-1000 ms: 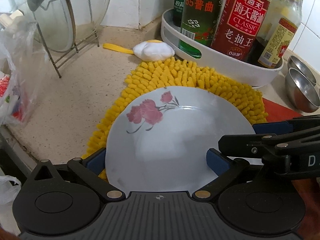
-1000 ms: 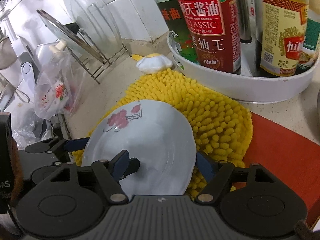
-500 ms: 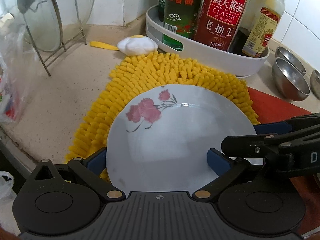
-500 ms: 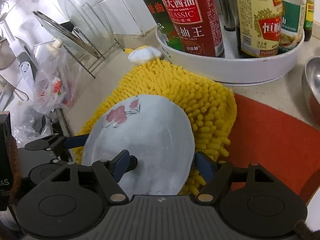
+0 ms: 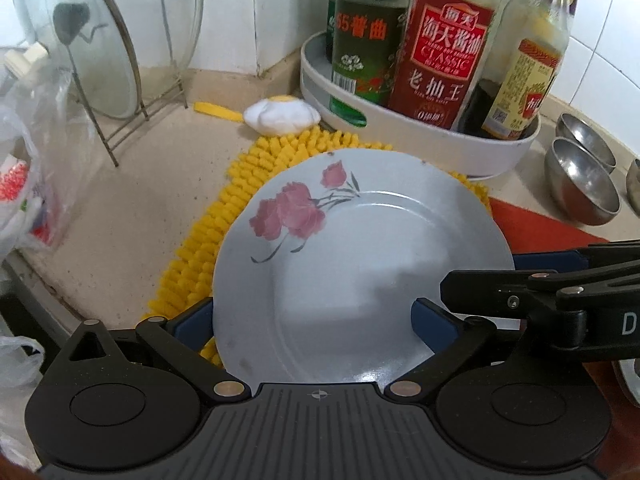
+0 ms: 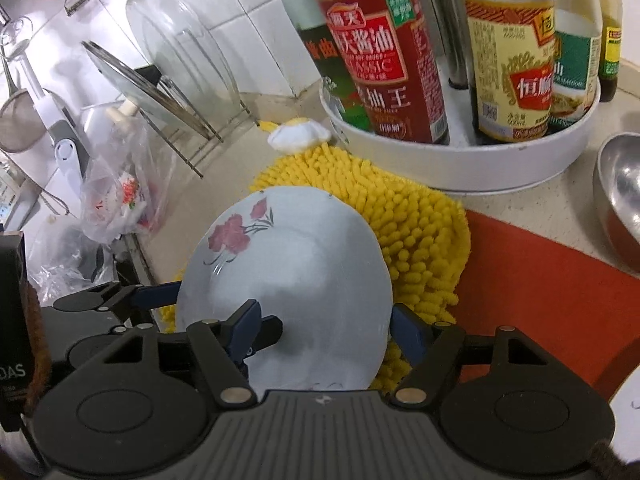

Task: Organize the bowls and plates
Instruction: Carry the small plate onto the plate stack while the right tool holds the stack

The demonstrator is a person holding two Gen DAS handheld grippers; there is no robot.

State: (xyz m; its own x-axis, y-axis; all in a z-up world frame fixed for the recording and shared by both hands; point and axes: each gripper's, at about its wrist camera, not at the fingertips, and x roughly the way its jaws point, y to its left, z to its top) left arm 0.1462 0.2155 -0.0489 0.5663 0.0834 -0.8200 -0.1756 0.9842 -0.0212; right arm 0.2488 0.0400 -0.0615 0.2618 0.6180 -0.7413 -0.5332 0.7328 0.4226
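A white plate (image 5: pixel 360 264) with pink flowers is held tilted just above the yellow mat (image 5: pixel 208 236), gripped from two sides. My left gripper (image 5: pixel 314 324) is shut on its near rim, one blue pad under the left edge and the other on the plate's face. From the right, my right gripper (image 6: pixel 328 330) is shut on the same plate (image 6: pixel 288 272), with one finger on top and one behind the right rim. Each gripper shows in the other's view. Steel bowls (image 5: pixel 584 184) sit on the counter at the right.
A white round tray (image 5: pixel 420 148) of sauce bottles stands close behind the mat. A red mat (image 6: pixel 540 288) lies to the right, with a steel bowl (image 6: pixel 620 192) past it. Glass lids in a wire rack (image 5: pixel 100 52) and a plastic bag (image 5: pixel 24 184) stand at the left.
Both grippers have carried the plate a little up and to the right over the yellow mat. The red mat and steel bowls have come further into view. Both grips look the same.
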